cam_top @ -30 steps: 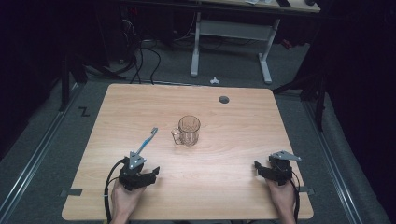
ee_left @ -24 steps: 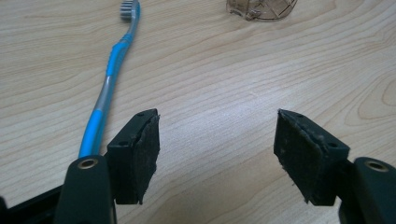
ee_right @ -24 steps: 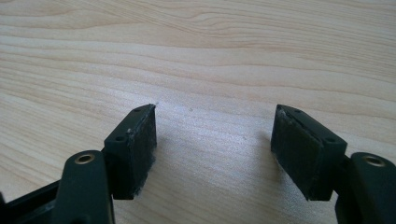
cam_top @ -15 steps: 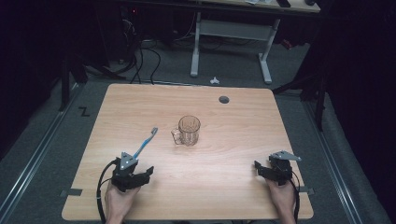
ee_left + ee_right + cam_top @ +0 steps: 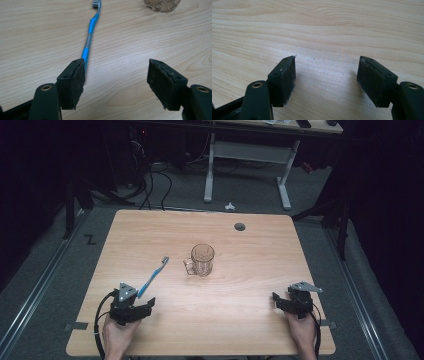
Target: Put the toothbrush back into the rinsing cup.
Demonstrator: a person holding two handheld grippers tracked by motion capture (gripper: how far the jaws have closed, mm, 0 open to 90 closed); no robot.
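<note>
A blue and grey toothbrush (image 5: 152, 277) lies flat on the wooden table (image 5: 250, 330), bristle end pointing away from me. To its right stands a clear glass mug (image 5: 202, 260), upright, handle to the left. My left gripper (image 5: 145, 306) rests near the front left edge, open, just behind the toothbrush's handle end. In the left gripper view the toothbrush (image 5: 90, 37) runs up from beside the left jaw, outside the gap of the left gripper (image 5: 116, 67), and the mug (image 5: 162, 4) sits at the top edge. My right gripper (image 5: 277, 302) rests open at the front right, over bare wood (image 5: 327, 65).
A round cable hole (image 5: 240, 226) sits near the table's far edge. Beyond the table are the white legs of another desk (image 5: 210, 170) and cables on the floor (image 5: 150, 180). Dark floor rails run along both sides.
My left gripper has drawn back a little to the left and toward the front edge, away from the toothbrush handle. The toothbrush, mug and right gripper stayed put.
</note>
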